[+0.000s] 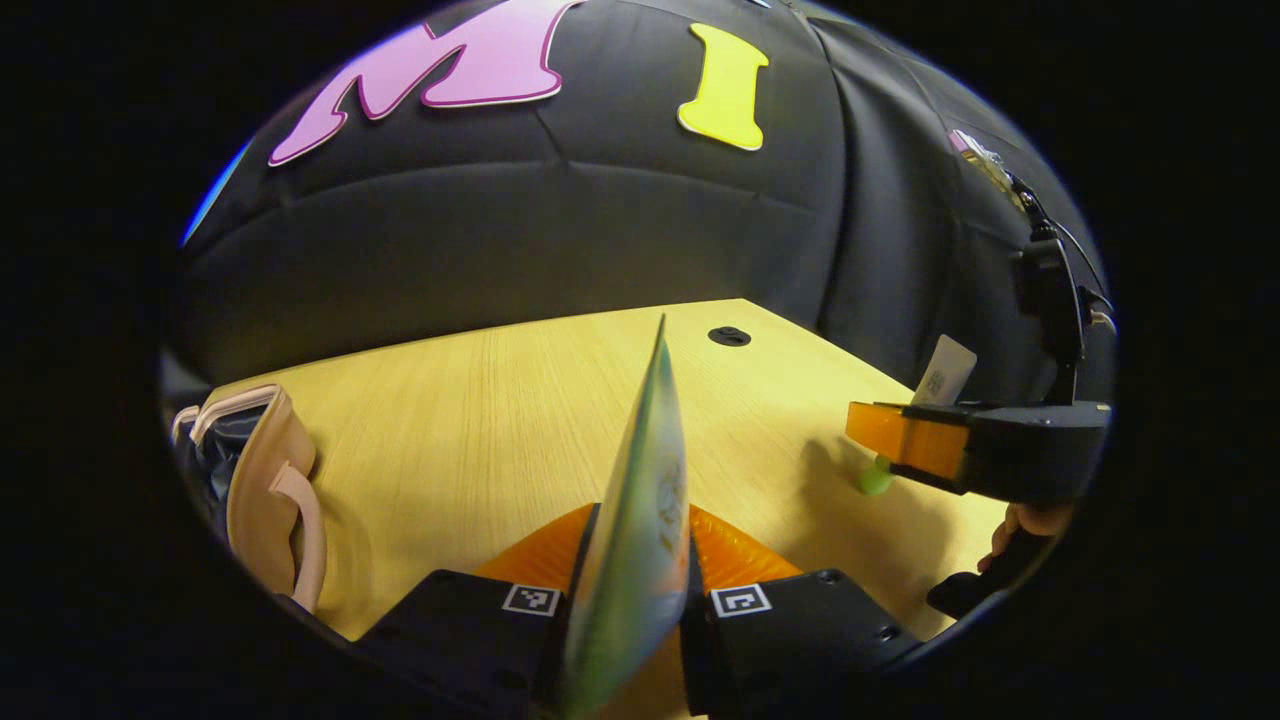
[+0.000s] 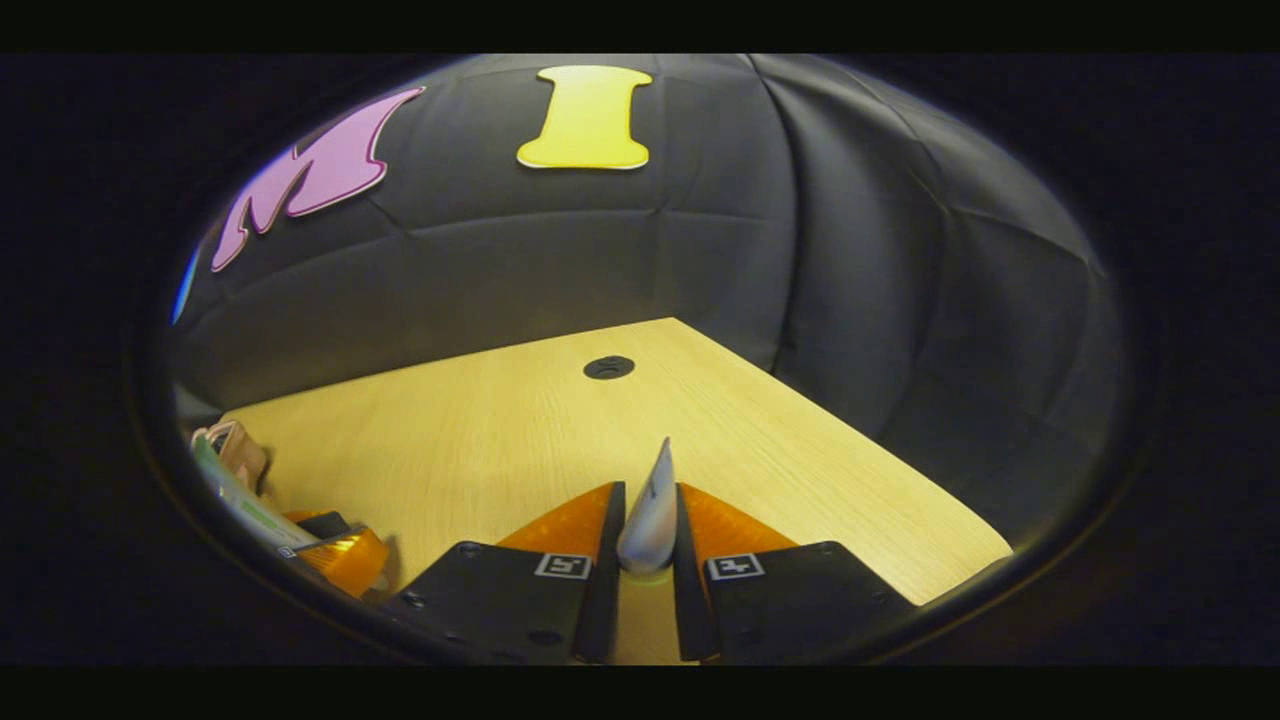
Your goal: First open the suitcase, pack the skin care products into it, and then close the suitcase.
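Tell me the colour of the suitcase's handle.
Pale pink-beige, matching the suitcase shell; its handle shows best in the left gripper view, at the table's left edge.

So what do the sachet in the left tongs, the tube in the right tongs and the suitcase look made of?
Sachet: thin glossy printed film, likely plastic or foil laminate; it stands edge-on, flat, with sheen. Tube: smooth pale plastic, going by its flat crimped end and soft highlight. Suitcase: beige shell with a matte look, possibly hard plastic or faux leather, with a dark fabric-looking lining; hard to tell.
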The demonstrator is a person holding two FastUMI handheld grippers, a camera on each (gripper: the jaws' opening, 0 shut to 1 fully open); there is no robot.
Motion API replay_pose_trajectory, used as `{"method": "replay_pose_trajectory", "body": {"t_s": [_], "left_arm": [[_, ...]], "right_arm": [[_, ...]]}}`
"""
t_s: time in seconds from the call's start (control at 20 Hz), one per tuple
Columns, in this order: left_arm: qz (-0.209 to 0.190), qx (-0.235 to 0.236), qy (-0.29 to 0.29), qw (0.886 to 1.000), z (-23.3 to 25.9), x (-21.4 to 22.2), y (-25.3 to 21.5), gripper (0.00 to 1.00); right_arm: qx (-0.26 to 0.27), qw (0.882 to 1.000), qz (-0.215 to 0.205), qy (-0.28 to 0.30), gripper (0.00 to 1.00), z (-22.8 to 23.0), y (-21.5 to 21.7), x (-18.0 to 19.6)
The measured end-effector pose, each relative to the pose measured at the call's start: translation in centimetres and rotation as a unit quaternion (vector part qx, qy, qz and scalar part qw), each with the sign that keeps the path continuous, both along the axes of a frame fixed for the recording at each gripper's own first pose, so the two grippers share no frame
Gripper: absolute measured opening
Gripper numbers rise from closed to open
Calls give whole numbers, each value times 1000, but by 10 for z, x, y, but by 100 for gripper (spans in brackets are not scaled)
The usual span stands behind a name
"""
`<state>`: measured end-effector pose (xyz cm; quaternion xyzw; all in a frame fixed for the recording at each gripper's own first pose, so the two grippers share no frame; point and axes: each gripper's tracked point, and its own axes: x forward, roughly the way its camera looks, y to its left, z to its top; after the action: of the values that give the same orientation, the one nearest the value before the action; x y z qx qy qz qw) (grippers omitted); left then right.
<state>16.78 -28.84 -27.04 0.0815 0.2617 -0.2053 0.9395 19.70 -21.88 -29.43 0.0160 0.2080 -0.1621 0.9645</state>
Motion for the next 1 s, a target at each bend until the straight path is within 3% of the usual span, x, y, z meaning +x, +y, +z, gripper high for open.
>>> {"method": "replay_pose_trajectory", "body": {"t_s": [0.05,0.15,0.25,0.3,0.35,0.4,0.55,0.65,0.7,0.75,0.9,1.0], "left_arm": [[1,-3,0,1000,0,-1,3,41],[5,-10,0,1000,4,-5,11,40],[16,-27,-13,999,21,-10,24,43],[22,-34,-19,999,32,-14,33,40],[27,-40,-23,999,44,-19,42,40],[34,-47,-30,998,61,-22,55,39],[69,-63,-51,994,121,-34,113,40],[103,-45,-50,992,150,-41,171,39],[123,-31,-44,991,160,-40,204,39],[136,-19,-33,990,164,-38,232,36],[157,36,47,986,135,-36,313,39],[158,83,120,977,100,-26,347,39]], "right_arm": [[-2,1000,14,-3,24,4,5,-2],[-11,999,31,-10,15,14,18,-10],[-12,998,51,-23,22,31,36,-19],[-12,998,60,-32,16,42,45,-24],[-6,997,69,-39,28,53,57,-31],[1,996,79,-47,15,63,71,-38],[1,992,118,-50,14,96,113,-65],[0,988,147,-47,14,113,144,-83],[1,986,160,-43,29,117,156,-90],[2,984,174,-39,21,124,169,-97],[9,978,206,-30,21,138,211,-115],[20,974,223,-25,21,145,239,-120]]}}
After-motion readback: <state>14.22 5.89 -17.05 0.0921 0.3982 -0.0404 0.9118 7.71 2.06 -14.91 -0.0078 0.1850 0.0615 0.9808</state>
